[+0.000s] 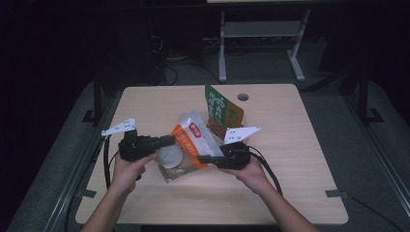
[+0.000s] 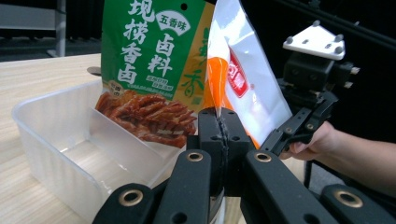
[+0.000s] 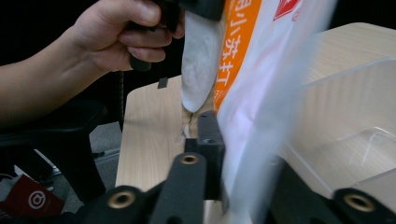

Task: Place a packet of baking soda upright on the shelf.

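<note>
**Orange-white pouch pinched from both sides**

Orange-and-white pouch (image 1: 191, 145) hangs just above the table (image 1: 290, 193) mid-front, held between our two grippers. Left gripper (image 2: 219, 122) is clamped tight on one edge seam; the film comes up from between its closed jaws in the left gripper view. Right gripper (image 3: 219, 154) has its jaws closed on the opposite edge, w/ the film running down between them. Holding two opposite edges keeps the pouch taut and off the wood, prob. so we can pull it open or steer it to the tub (image 2: 60, 135).

Tub sits right behind the pouch; clear, w/ a divider, near compartment looks bare. Green bag (image 2: 154, 60) stands upright in the far compartment, leaning on the wall, so it stays out of our way.

Hard to read:
- right gripper view is blurred across the film, so one jaw is mostly veiled
- pouch top is cut off in both gripper views
- tub is nearly lost from above, clear plastic on pale wood behind the pouch
- what's inside the pouch beyond pale round shapes, can't tell
</note>
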